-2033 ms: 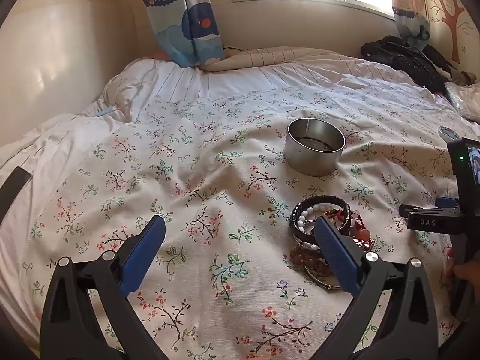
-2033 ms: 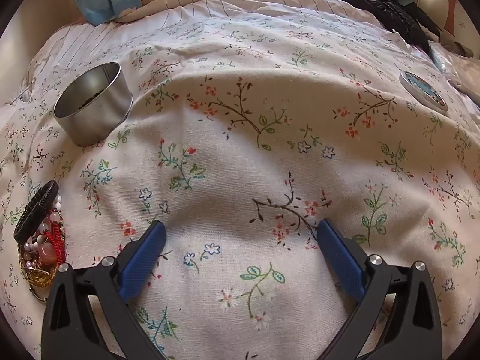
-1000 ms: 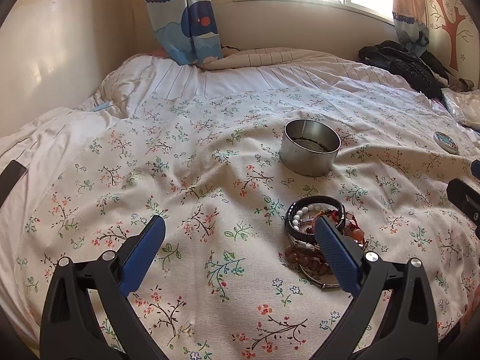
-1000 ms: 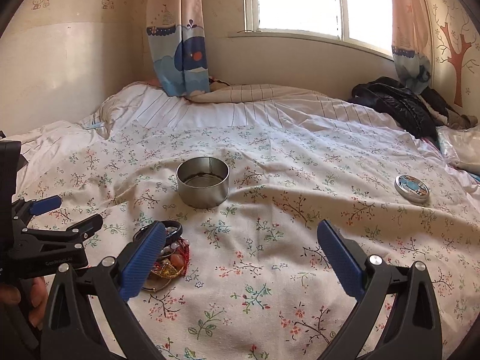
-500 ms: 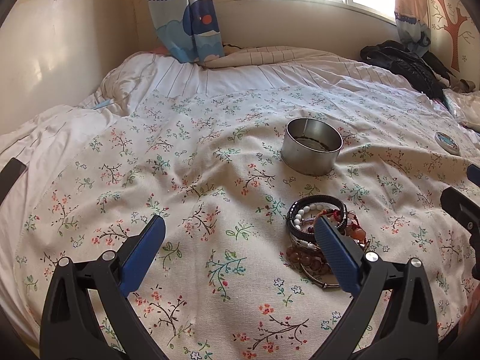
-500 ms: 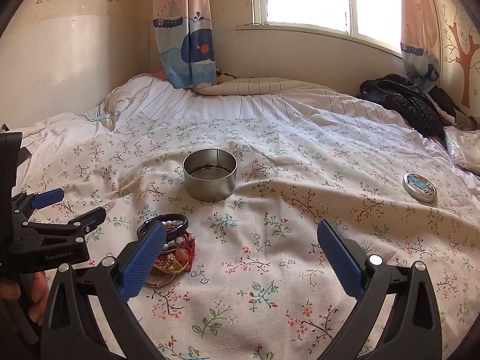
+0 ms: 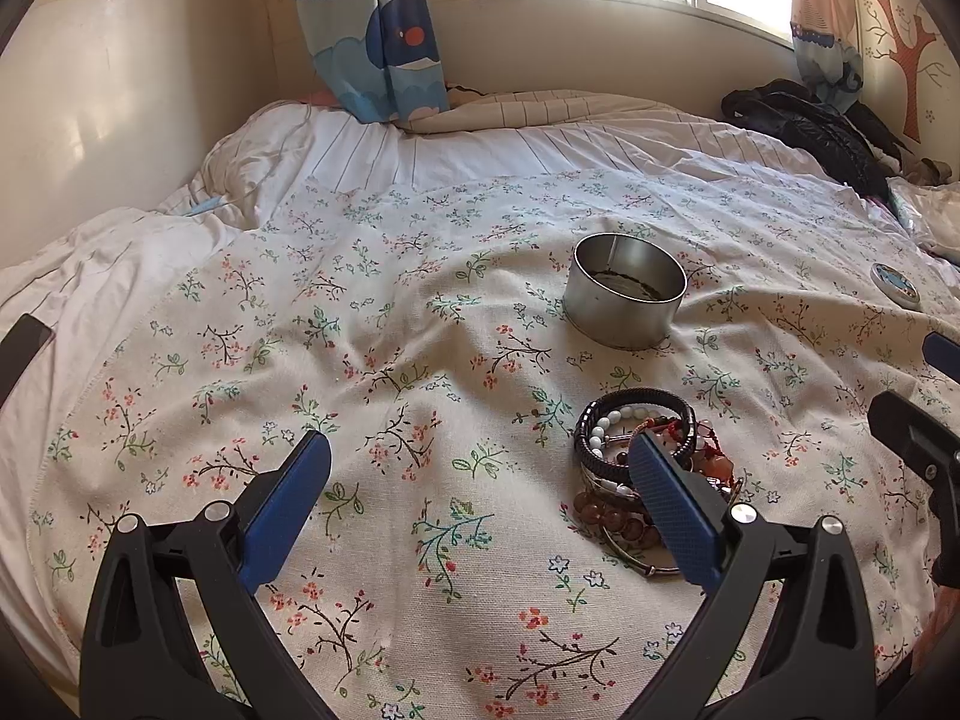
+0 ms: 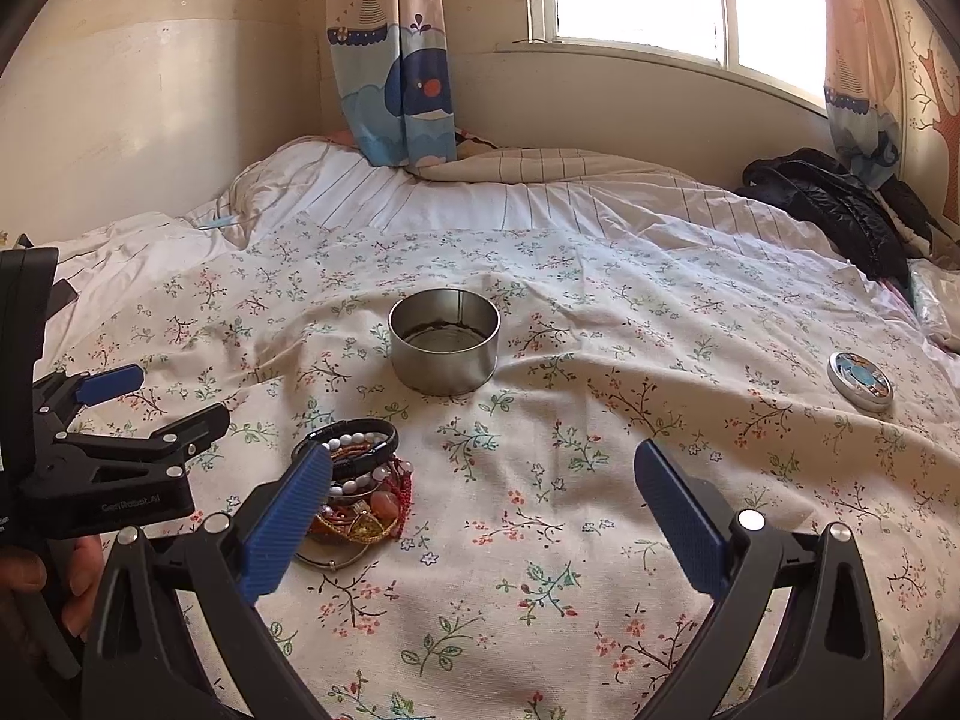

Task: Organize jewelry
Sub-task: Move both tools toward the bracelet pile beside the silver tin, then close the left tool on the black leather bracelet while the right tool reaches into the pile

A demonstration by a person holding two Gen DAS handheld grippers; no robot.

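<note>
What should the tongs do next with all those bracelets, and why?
Probably lower the open left tongs onto the bracelet pile and pinch the top black bracelet. The pile lies loose on the bedspread, both tongs hold nothing, and the open metal tin sits just beyond.

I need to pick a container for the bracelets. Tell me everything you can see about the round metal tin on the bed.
The metal tin is a low, round, silvery cylinder with plain walls and no lid on it. It stands upright on the floral bedspread, open top up, with a dark ring around the inside bottom. It sits just beyond the pile of bracelets, apart from it. Neither tool touches it.
</note>
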